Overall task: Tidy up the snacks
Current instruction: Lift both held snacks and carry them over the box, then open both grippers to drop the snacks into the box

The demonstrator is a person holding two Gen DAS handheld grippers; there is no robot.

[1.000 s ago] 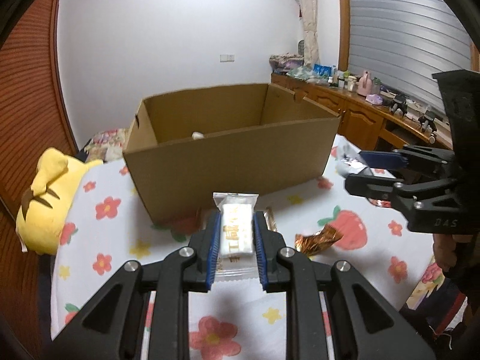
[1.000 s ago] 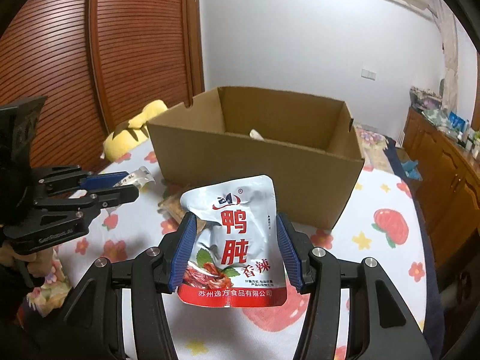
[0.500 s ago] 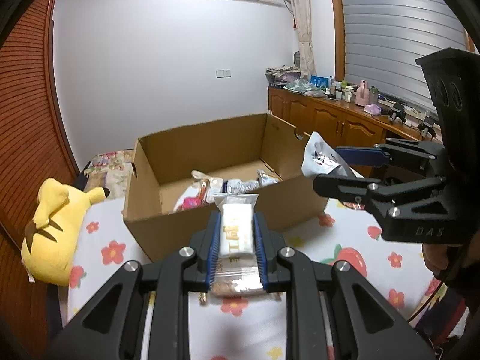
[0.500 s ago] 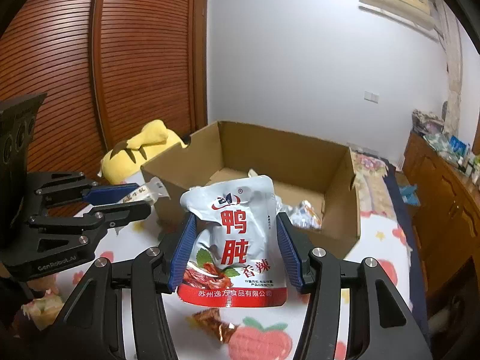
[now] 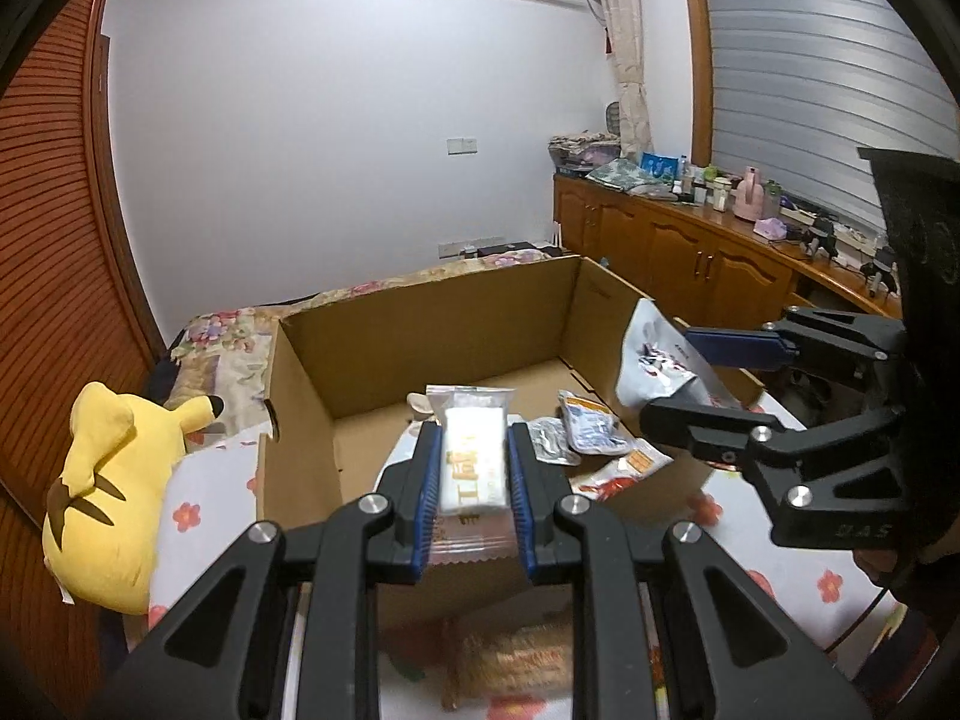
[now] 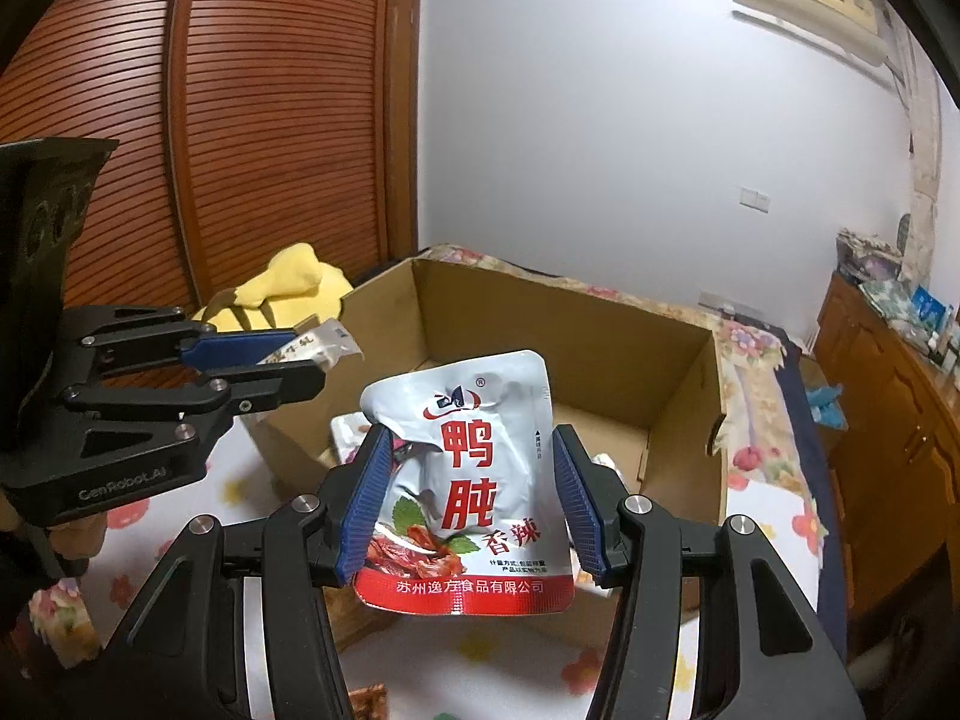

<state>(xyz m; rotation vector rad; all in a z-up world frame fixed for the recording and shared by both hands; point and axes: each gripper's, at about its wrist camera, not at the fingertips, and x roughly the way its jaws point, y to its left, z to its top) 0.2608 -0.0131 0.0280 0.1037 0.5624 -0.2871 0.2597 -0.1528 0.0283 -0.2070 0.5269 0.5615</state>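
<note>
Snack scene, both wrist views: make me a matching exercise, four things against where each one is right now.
Things:
1. white wafer pack
2. silver duck-gizzard pouch
3. yellow plush toy
4. cardboard box

Places:
A. on the flowered bedspread, open at the top
B. in the right gripper
C. left of the box
D. in the left gripper

Pairs: 1-D, 2-B, 3-C, 4-A

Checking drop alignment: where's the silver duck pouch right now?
In the right wrist view, the silver duck pouch sits centre frame, clamped upright in the right tool, raised over the near wall of the cardboard box.
</note>
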